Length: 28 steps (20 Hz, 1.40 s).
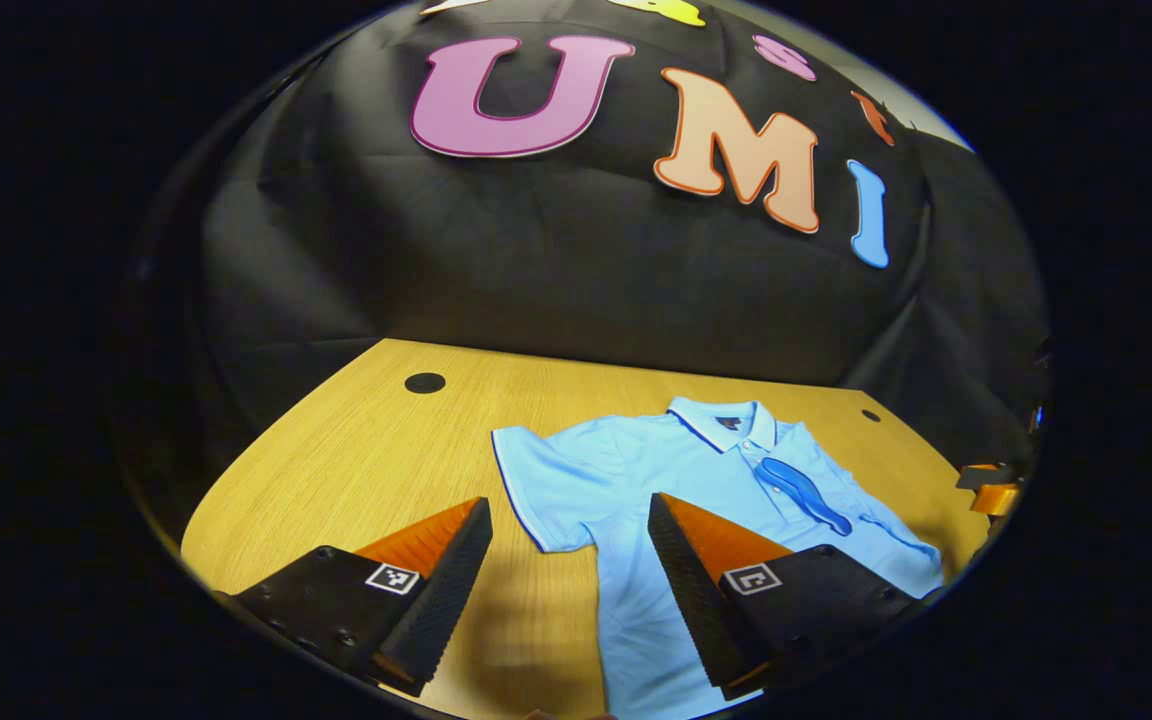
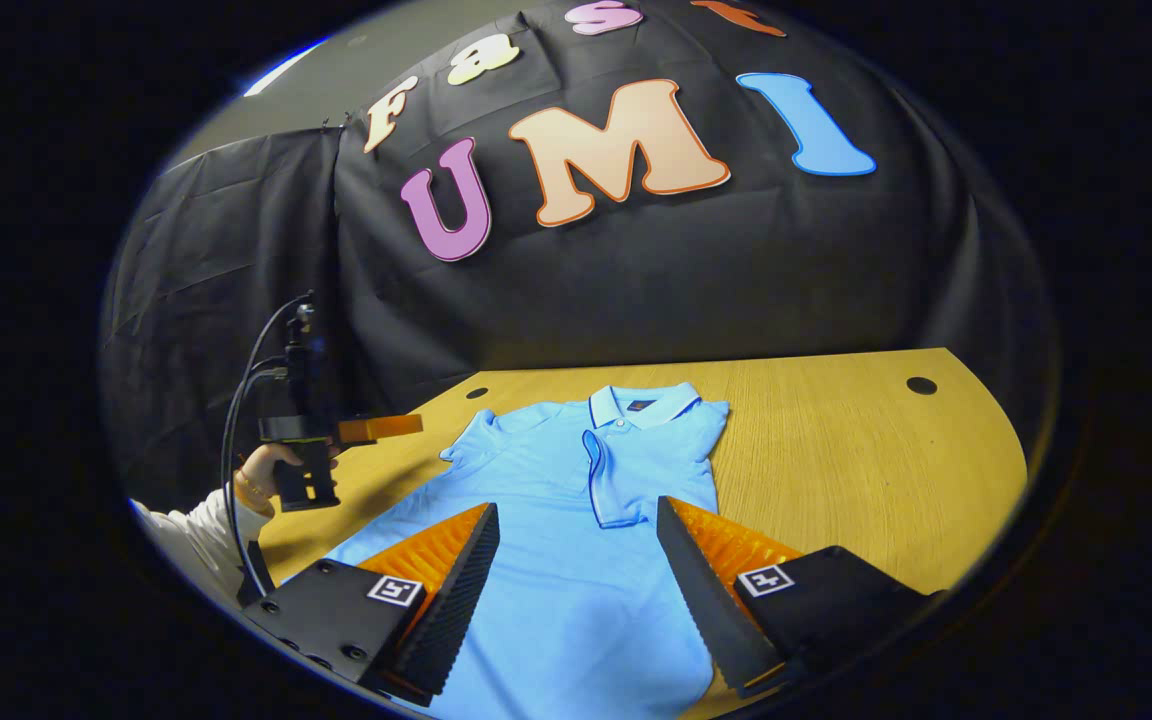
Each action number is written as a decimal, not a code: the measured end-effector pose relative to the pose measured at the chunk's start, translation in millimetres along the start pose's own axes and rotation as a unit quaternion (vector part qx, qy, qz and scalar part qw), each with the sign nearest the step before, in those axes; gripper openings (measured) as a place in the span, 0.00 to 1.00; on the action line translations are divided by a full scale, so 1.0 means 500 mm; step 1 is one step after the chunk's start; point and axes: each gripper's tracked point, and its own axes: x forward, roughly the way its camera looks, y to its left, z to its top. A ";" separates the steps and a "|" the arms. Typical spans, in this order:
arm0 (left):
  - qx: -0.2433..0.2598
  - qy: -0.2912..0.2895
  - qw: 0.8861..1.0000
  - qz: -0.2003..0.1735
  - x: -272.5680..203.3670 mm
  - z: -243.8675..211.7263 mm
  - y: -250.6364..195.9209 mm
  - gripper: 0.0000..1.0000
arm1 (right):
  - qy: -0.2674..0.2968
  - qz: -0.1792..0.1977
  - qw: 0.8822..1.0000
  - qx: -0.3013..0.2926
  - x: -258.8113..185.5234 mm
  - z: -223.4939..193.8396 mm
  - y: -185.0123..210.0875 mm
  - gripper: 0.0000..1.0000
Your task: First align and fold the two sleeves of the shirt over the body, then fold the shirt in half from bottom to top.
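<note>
A light blue polo shirt [image 1: 726,500] lies flat on a wooden table [image 1: 376,450], collar toward the black cloth wall at the back.

In the left gripper view, the left gripper [image 1: 570,590] hovers above the table with its two fingers spread wide apart, holding nothing. Between and beyond them lies the shirt's short sleeve [image 1: 546,490], stretched out flat to the side with a dark trim along its edge. The collar [image 1: 726,422] sits farther back. A darker blue fold runs down the chest. At the far right edge of this view, a small part of the other gripper [image 1: 986,488] peeks in.

In the right gripper view, the right gripper [image 2: 578,590] hangs over the shirt's lower body, fingers also spread wide and empty. The sleeve on this side [image 2: 626,480] is already folded in over the chest, its trimmed edge lying near the middle of the shirt. To the left, a hand [image 2: 271,465] in a white sleeve holds the left gripper above the table edge, near the shirt's far shoulder, with a black cable looping down from it.
</note>
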 end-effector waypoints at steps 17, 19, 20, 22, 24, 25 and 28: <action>0.020 0.114 0.993 0.030 0.172 -0.084 0.034 0.93 | -0.048 -0.075 0.996 0.024 -0.082 -0.038 -0.114 0.98; 0.022 0.117 0.992 0.030 0.172 -0.089 0.036 0.91 | -0.046 -0.076 0.996 0.028 -0.082 -0.041 -0.121 0.98; 0.026 0.121 0.992 0.032 0.172 -0.090 0.041 0.90 | -0.043 -0.077 0.996 0.028 -0.085 -0.044 -0.123 0.98; 0.028 0.120 0.992 0.034 0.171 -0.089 0.044 0.88 | -0.042 -0.078 0.996 0.027 -0.087 -0.045 -0.126 0.98; 0.032 0.125 0.991 0.030 0.170 -0.093 0.046 0.83 | -0.044 -0.077 0.996 0.028 -0.092 -0.043 -0.122 0.98; 0.034 0.126 0.991 0.027 0.170 -0.094 0.045 0.77 | -0.045 -0.075 0.996 0.029 -0.093 -0.041 -0.120 0.98; 0.027 0.127 0.991 0.010 0.171 -0.096 0.024 0.56 | -0.046 -0.069 0.996 0.032 -0.090 -0.042 -0.114 0.98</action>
